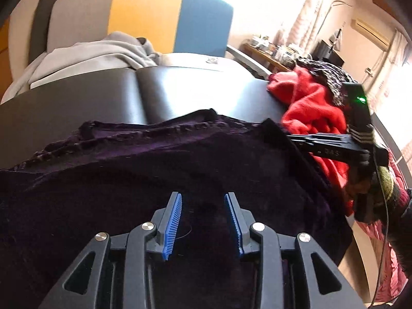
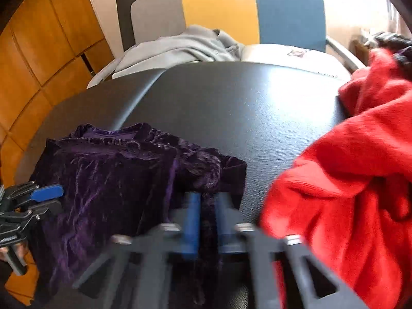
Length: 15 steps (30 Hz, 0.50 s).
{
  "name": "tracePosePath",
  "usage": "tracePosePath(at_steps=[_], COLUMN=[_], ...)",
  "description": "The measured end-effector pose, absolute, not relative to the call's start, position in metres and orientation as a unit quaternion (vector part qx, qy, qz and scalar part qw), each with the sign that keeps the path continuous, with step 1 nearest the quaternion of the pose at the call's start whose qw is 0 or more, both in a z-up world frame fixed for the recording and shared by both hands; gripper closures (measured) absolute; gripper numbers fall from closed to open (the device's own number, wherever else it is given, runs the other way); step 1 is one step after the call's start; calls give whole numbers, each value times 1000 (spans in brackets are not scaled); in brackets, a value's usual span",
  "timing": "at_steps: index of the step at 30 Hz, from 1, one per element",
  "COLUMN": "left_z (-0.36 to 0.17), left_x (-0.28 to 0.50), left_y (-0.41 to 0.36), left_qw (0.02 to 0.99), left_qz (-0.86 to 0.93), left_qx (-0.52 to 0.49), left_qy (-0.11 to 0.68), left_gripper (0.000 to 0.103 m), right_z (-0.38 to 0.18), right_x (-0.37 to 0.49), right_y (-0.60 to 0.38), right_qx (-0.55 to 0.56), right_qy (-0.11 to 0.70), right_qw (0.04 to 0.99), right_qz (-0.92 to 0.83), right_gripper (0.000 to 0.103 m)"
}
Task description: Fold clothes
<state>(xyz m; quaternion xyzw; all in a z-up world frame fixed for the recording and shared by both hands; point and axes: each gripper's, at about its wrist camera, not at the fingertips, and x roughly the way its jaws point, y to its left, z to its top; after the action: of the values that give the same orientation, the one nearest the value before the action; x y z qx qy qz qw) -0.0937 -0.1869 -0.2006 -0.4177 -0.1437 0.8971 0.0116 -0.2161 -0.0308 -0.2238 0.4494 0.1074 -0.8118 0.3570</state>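
Purple top (image 2: pixel 110 180) spread on dark counter (image 2: pixel 231 108), red garment (image 2: pixel 347 167) heaped just beside. Right gripper (image 2: pixel 206 216) pinched on top's right edge; left gripper (image 1: pixel 203 221) half-spread above cloth, holding nothing. Best carried across level — edge kept taut, clear of red heap.

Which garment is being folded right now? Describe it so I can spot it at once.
Find the black table. On its near side lies the dark purple velvet garment, the right tool shut on its edge. Unlike the red fleece garment heaped at the right, it lies spread flat and looks crushed and shiny.
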Motion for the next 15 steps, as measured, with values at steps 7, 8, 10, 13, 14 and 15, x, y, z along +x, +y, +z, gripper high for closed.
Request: tracePosePath(at_steps=[7,8,10,13,14,15], left_z=[-215,-215,-215,-215,-214,-214], left_x=[-86,-85,-85,-86,-86,-87], left_y=[-202,-202,-201,-200,-199,-198], left_qw=[8,9,7,7,6,6], left_qz=[894,894,894,895,895,895], left_qx=[-419,-418,-417,-417,-418,-418], left_qy=[-161,-160,-160,-160,-158,-157], left_gripper=[68,68,68,67,66,66], right_z=[-201,-208,-219,-210,-205,-200], right_x=[-234,-238,-243,-236,-232,-227], right_y=[17,22,31,40,37,31], right_qx=[419,434,454,435,424,414], right_qy=[82,69,47,15,16,25], right_qw=[275,273,273,290,302,315], right_qz=[-861,-856,-847,-852,-854,-854], right_gripper=[103,102,101,101,101,101])
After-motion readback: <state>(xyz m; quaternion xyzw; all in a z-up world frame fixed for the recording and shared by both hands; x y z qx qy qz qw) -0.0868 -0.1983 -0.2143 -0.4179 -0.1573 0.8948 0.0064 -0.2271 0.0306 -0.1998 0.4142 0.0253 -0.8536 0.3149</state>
